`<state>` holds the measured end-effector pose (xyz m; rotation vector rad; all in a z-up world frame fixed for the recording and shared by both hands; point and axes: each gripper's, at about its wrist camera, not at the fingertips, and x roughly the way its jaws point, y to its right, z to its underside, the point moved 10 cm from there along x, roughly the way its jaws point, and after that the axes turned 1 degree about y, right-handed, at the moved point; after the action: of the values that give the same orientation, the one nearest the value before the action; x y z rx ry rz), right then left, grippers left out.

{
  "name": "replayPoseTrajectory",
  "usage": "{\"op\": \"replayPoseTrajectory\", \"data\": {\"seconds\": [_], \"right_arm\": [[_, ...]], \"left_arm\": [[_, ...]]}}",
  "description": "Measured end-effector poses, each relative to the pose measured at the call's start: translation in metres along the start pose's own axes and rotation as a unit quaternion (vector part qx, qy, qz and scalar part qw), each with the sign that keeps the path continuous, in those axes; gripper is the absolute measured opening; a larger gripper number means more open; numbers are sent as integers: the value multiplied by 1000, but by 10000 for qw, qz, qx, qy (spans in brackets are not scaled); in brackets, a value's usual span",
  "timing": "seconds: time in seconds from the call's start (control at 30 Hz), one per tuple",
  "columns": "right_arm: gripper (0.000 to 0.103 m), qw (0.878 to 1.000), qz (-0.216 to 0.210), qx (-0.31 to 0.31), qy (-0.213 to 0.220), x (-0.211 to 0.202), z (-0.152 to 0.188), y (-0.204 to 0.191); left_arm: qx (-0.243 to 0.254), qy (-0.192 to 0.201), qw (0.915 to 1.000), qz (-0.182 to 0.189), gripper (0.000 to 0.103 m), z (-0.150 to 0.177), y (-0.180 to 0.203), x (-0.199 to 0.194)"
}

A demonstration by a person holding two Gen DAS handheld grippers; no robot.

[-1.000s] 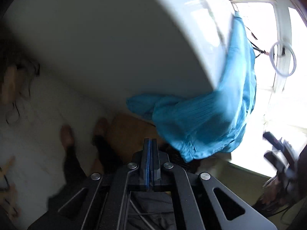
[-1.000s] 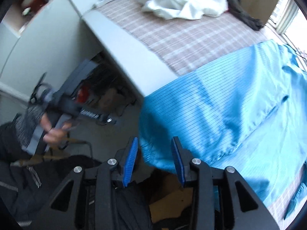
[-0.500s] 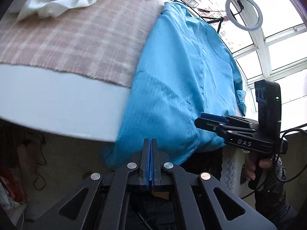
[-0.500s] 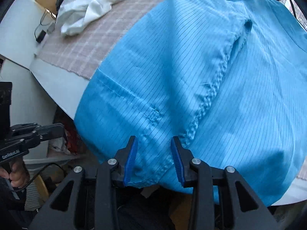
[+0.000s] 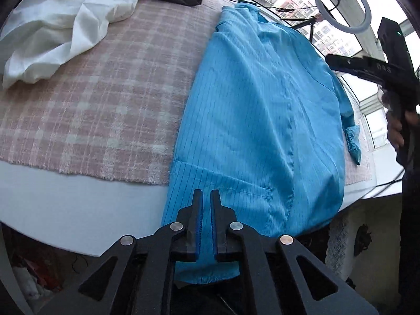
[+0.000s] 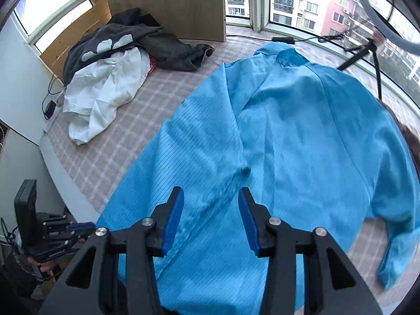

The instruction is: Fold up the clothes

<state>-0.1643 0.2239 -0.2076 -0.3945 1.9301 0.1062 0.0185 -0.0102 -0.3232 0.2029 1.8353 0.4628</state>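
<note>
A bright blue pinstriped shirt lies spread back-up on the pink plaid tablecloth, collar at the far side and hem hanging over the near table edge. One sleeve trails off to the right. My left gripper hovers over the hem's left part. Its jaws are opening, a narrow gap shows between the pads, and nothing is pinched. My right gripper hangs above the shirt's middle seam. Its jaws are also opening, wide apart and empty.
A crumpled white garment and a dark one are heaped at the table's far left. A ring light on a tripod stands by the windows beyond the collar. A wooden board leans at the back.
Both grippers swung from below the table edge up over the table. The shirt, earlier bunched and hanging off the edge, now lies spread flat. The left jaws have parted slightly; the right jaws have widened.
</note>
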Motion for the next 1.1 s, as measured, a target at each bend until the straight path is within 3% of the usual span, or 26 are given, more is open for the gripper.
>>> {"op": "replayPoseTrajectory", "data": {"seconds": [0.17, 0.37, 0.43, 0.57, 0.63, 0.67, 0.7, 0.73, 0.93, 1.1], "right_arm": [[43, 9984, -142, -396, -370, 72, -56, 17], [43, 9968, -480, -380, -523, 138, -119, 20], [43, 9962, -539, -364, -575, 151, -132, 22], [43, 9909, -1098, -140, -761, 166, -147, 15], [43, 9909, -1113, -188, -727, 170, -150, 12], [41, 9909, -1120, -213, -711, 172, -152, 10], [31, 9909, -1127, -237, -694, 174, -154, 8], [3, 9909, -1112, -285, -704, 177, -155, 6], [2, 9928, -999, -659, -70, 168, -195, -13], [3, 9940, -523, -823, -485, 195, -183, -7]], "left_arm": [[-760, 151, 9970, -65, 4, 13, -12, 10], [-1084, 310, 9929, -382, 4, 16, -12, 17], [-1096, 343, 9921, -508, 4, 16, -12, 18], [-1202, 352, 9903, -604, 4, 16, -14, 17], [-1253, 354, 9894, -649, 5, 17, -14, 17], [-1277, 357, 9888, -680, 5, 17, -14, 18], [-1295, 362, 9884, -711, 5, 17, -14, 19], [-1309, 371, 9878, -753, 5, 17, -14, 20], [-1433, 452, 9847, -885, 6, 11, -12, 26], [-1383, 474, 9849, -930, 6, 7, -9, 30]]}}
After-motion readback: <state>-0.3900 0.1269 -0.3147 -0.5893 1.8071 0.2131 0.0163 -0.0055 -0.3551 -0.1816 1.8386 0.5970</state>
